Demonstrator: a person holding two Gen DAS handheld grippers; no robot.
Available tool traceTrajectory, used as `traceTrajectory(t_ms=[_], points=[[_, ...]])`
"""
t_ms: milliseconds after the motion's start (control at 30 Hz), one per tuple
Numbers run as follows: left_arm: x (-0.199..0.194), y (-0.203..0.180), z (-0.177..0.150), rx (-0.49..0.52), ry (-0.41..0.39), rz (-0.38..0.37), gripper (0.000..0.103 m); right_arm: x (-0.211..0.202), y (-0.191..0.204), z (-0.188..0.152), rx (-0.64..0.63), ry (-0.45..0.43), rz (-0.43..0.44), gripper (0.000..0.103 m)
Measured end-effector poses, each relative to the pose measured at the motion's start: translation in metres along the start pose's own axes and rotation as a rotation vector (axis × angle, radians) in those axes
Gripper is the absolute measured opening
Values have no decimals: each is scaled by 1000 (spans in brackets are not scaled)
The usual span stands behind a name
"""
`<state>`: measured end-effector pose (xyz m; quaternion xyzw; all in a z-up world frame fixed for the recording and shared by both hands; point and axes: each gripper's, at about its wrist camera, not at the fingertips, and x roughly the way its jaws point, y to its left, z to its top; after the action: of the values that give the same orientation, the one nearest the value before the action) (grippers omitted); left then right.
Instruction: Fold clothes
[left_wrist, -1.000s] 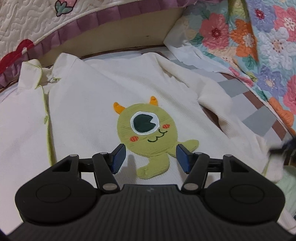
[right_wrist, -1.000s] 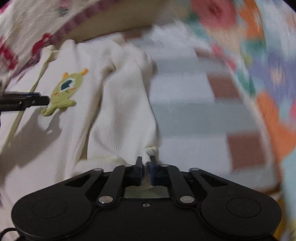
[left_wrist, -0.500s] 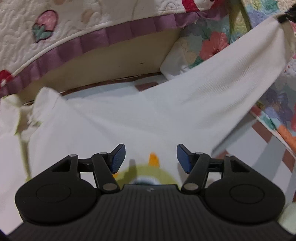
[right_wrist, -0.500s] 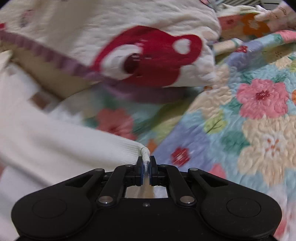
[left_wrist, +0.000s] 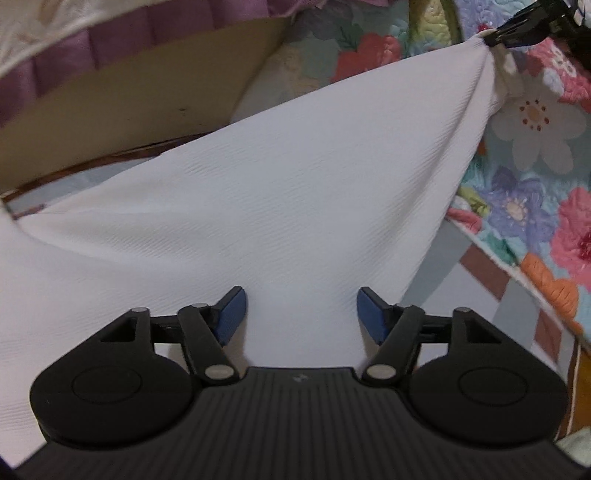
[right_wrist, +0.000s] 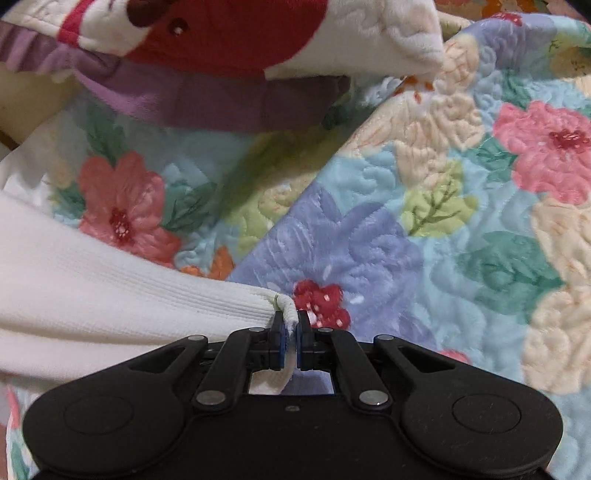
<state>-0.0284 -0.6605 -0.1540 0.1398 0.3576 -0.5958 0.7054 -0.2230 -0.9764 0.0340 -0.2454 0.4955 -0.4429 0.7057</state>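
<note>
A cream ribbed top's sleeve (left_wrist: 277, 206) is stretched taut from the bed up to the upper right, where my right gripper (left_wrist: 496, 37) pinches its cuff. In the right wrist view the right gripper (right_wrist: 290, 334) is shut on that ribbed cuff (right_wrist: 284, 308), and the sleeve (right_wrist: 92, 295) runs off to the left. My left gripper (left_wrist: 298, 314) is open low over the sleeve cloth, blue pads wide apart, nothing between them. The top's green monster patch is hidden.
A floral quilt (right_wrist: 424, 221) fills the right side. A cream quilt with a purple ruffle (right_wrist: 207, 99) and red patch lies at the back over a tan headboard (left_wrist: 140, 99). A grey and brown checked sheet (left_wrist: 491, 273) shows under the sleeve.
My right gripper has lifted the sleeve cuff up and across toward the floral quilt, pulling the sleeve taut. The left gripper moved forward; the monster patch slid out of view beneath it.
</note>
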Motion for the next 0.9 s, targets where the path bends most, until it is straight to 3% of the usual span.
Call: traceTrajectory(t_ms=[267, 367, 700, 767, 900], points=[[14, -11, 9, -8, 21, -47, 71, 25, 28, 2, -21, 22, -10, 5], [-9, 9, 20, -3, -32, -43, 72, 28, 31, 1, -31, 17, -18, 5], [-75, 220, 60, -214, -120, 493, 77, 26, 29, -5, -11, -9, -7, 5], [-74, 246, 61, -272, -102, 503, 77, 25, 30, -5, -14, -12, -6, 5], [-60, 260, 62, -322, -68, 374, 76, 23, 30, -5, -16, -9, -5, 5]])
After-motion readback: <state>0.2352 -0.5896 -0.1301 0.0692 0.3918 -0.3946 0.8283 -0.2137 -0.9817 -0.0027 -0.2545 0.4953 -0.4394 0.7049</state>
